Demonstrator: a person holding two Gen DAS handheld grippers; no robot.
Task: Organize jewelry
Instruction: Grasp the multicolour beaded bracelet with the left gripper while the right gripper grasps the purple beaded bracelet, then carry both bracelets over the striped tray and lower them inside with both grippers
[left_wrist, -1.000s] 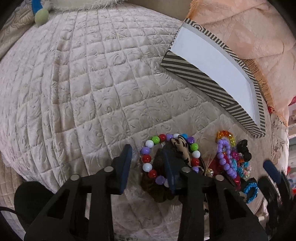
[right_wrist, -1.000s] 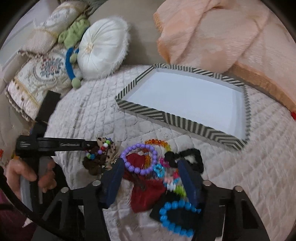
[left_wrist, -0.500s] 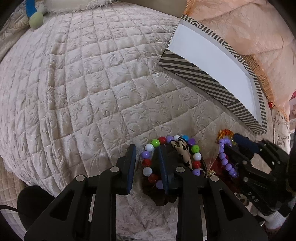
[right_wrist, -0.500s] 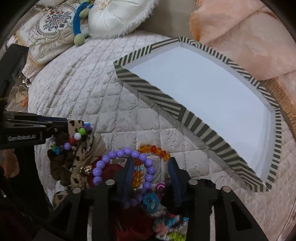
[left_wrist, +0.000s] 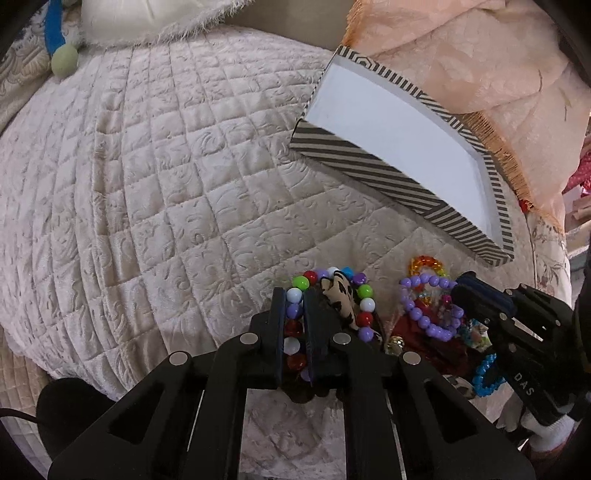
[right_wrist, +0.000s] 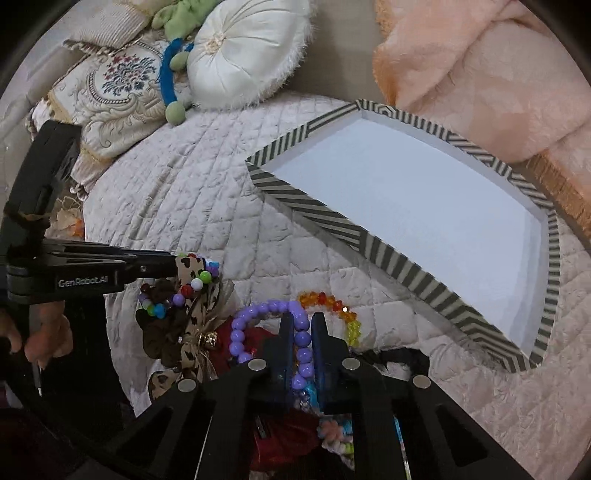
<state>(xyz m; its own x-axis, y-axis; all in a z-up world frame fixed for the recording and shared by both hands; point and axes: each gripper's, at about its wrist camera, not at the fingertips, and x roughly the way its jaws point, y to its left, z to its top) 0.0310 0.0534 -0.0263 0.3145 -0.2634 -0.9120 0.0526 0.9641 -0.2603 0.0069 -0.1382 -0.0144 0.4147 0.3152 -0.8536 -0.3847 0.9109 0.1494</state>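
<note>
A pile of jewelry lies on the quilted bed near me. My left gripper (left_wrist: 294, 306) is shut on a multicolored bead bracelet (left_wrist: 364, 291), which lies around a leopard-print bow (left_wrist: 341, 295). My right gripper (right_wrist: 300, 325) is shut on a purple bead bracelet (right_wrist: 258, 312). That purple bracelet (left_wrist: 424, 321) also shows in the left wrist view, with the right gripper's finger (left_wrist: 476, 295) on it. An orange bead bracelet (right_wrist: 328, 301) lies just beyond. A striped box (right_wrist: 325, 218) with a white, empty inside stands farther back; it also shows in the left wrist view (left_wrist: 354, 162).
A peach blanket (right_wrist: 480, 66) lies behind the box. A white round cushion (right_wrist: 243, 51), an embroidered pillow (right_wrist: 114, 92) and a green and blue plush toy (right_wrist: 173, 74) sit at the back left. A blue bead bracelet (left_wrist: 487, 373) and red cloth (left_wrist: 417, 332) lie in the pile.
Both grippers have closed: the left on the multicolored bracelet, the right on the purple bracelet. The right gripper moved forward into the pile.
</note>
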